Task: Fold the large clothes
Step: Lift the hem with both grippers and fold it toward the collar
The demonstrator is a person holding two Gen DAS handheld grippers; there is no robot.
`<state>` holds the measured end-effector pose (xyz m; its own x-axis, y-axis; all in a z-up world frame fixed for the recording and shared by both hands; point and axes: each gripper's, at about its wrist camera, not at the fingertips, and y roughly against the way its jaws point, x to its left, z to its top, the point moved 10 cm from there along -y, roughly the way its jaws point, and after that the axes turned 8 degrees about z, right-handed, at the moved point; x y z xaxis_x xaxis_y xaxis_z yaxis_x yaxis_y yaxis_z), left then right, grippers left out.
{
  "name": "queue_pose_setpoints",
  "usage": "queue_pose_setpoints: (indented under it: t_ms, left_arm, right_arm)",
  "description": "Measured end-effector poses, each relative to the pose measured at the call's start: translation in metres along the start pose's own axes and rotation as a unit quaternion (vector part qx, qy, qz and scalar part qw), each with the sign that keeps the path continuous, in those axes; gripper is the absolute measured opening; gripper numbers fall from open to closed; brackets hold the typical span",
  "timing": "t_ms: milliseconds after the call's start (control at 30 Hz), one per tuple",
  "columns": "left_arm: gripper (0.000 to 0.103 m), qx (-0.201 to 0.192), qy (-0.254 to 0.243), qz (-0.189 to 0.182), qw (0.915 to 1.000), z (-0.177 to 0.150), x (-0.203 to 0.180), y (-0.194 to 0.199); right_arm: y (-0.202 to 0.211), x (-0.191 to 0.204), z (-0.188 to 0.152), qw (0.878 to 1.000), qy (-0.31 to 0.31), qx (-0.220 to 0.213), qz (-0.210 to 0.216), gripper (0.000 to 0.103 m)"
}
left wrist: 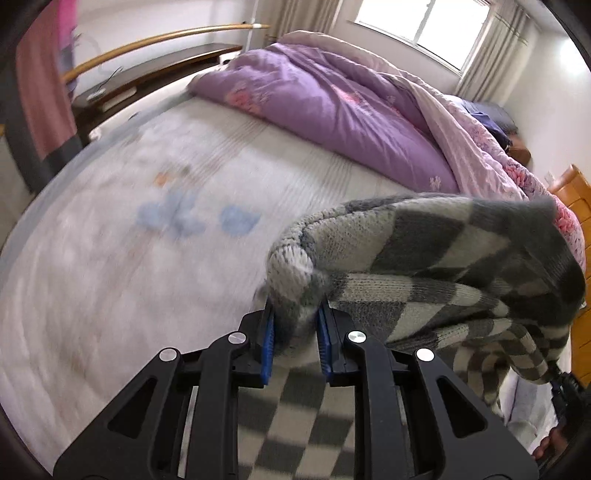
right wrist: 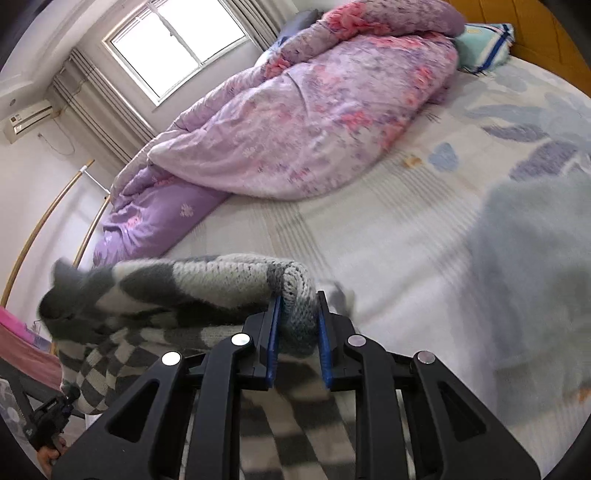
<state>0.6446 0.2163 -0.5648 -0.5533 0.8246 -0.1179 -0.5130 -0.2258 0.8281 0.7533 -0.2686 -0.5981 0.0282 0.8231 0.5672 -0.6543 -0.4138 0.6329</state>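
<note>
Two claws, one garment. Left claw (left wrist: 295, 321) is clenched on a bunched fold of the checkered sweater (left wrist: 424, 258); grey-and-cream knit fills the gap between the blue pads (left wrist: 267, 339), and both press into it. Right claw (right wrist: 298, 314) is likewise clenched on a rolled knit edge of the same sweater (right wrist: 184, 280), fabric squeezed between its pads.

Landmark: the bed (left wrist: 129, 258), covered with a pale sheet printed in blue shapes.
- Sweater is held up above the bed's near side, stretched between the two claws; it does not lie flat on the sheet. Loose fabric sags below both claws, and the checked pattern shows under the black linkage in each wrist view.
- In the left wrist view the sweater runs off to the right of the claw; in the right wrist view it runs off to the left. At the far end of that span in each view, the other claw's black body and a bit of the person's hand (right wrist: 51, 454) show at the frame edge.
- Purple floral duvet (right wrist: 295, 122) is heaped along the bed's far side, below the window (right wrist: 177, 40), well apart from the sweater.
- Striped teal pillow (right wrist: 484, 44) sits at the head of the bed, beside the duvet and against the wooden headboard (right wrist: 535, 22).
- Pale blue-grey cloth (right wrist: 535, 288) lies on the bed to the right of the right claw; blurred, kind cannot be told.

Sheet is motion-blurred in both views.
</note>
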Motion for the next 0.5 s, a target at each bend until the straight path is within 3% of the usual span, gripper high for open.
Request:
queue_pose_setpoints:
  t_ms: [100,267,500]
  left_arm:
    - [0.018,-0.002,0.009,-0.010,0.9999,-0.033,0.015,0.014]
    - [0.018,-0.006,-0.005,-0.010,0.9999,-0.081,0.035,0.029]
    - [0.017,0.027,-0.036,-0.002,0.9990,-0.143,0.057,0.026]
  right_arm:
    - [0.023,-0.019,-0.023,1.000,0.008,0.000,-0.022,0.006]
    - [0.049,-0.044,-0.058,1.000,0.004,0.007,-0.026,0.006]
    - [0.058,-0.053,-0.110,0.999,0.009,0.031,-0.030,0.006]
